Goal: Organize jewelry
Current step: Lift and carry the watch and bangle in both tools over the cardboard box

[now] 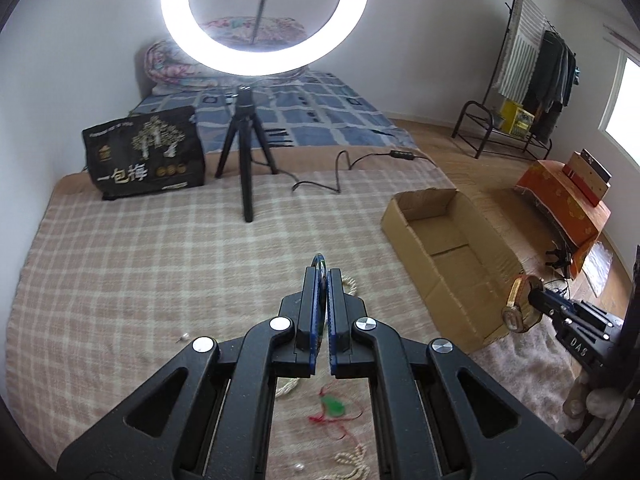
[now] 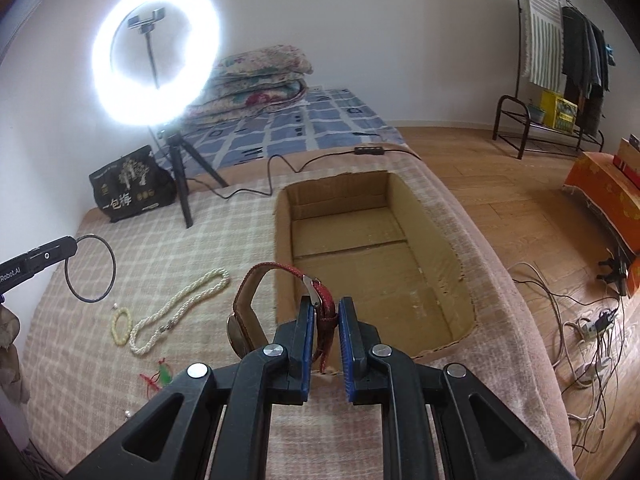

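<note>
My left gripper (image 1: pixel 322 276) is shut on a thin dark bangle (image 1: pixel 319 261), seen edge-on between its pads; in the right wrist view the bangle (image 2: pixel 90 268) hangs as a full ring from that gripper (image 2: pixel 74 245) above the bed. My right gripper (image 2: pixel 325 306) is shut on a red-strapped watch (image 2: pixel 256 304) and holds it at the near left edge of the open cardboard box (image 2: pixel 372 256); the watch (image 1: pixel 518 304) also shows in the left wrist view. A pearl necklace (image 2: pixel 180 304), a small bead bracelet (image 2: pixel 121 326) and a green pendant on red cord (image 2: pixel 162 374) lie on the checked blanket.
A ring light on a tripod (image 2: pixel 182 196) and a black bag (image 2: pixel 128 190) stand at the back of the bed. A cable (image 2: pixel 280 176) runs behind the box. Small loose pearls (image 1: pixel 184 336) lie on the blanket. Wooden floor with cables (image 2: pixel 592 332) is to the right.
</note>
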`<state>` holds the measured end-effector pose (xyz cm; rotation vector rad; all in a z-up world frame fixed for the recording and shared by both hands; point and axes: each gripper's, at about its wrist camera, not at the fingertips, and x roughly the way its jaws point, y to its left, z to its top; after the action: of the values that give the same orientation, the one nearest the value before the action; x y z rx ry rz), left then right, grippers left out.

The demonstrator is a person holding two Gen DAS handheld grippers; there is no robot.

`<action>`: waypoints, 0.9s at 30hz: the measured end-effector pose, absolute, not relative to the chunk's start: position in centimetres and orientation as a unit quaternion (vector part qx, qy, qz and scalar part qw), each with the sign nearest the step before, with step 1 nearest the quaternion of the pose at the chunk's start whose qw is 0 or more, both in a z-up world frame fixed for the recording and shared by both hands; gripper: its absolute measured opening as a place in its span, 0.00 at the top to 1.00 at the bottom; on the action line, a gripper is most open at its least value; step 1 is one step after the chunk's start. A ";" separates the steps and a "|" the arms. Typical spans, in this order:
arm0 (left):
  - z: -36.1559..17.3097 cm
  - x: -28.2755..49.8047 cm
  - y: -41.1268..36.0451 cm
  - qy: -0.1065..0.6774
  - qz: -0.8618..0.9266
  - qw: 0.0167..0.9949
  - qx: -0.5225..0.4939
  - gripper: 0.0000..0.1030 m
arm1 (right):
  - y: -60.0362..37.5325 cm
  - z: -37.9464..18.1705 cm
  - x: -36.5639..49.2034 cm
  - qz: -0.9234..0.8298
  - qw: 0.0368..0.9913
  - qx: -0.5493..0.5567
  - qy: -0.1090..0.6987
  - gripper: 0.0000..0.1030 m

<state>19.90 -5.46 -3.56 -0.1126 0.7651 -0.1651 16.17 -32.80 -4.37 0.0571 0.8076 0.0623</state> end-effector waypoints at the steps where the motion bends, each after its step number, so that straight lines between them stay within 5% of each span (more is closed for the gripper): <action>1: -3.4 20.4 -6.0 0.371 -0.085 0.923 -0.055 0.99 | -33.1 -4.5 16.4 0.026 0.919 0.029 0.393 0.90; 27: -5.0 32.7 -21.7 0.408 -0.175 0.895 -0.034 0.99 | -36.3 -7.6 19.7 0.005 0.898 0.064 0.436 0.90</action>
<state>32.66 -21.66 -4.96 -0.0699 0.8457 -0.3629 19.68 -36.33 -7.61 0.1322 0.9020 0.0104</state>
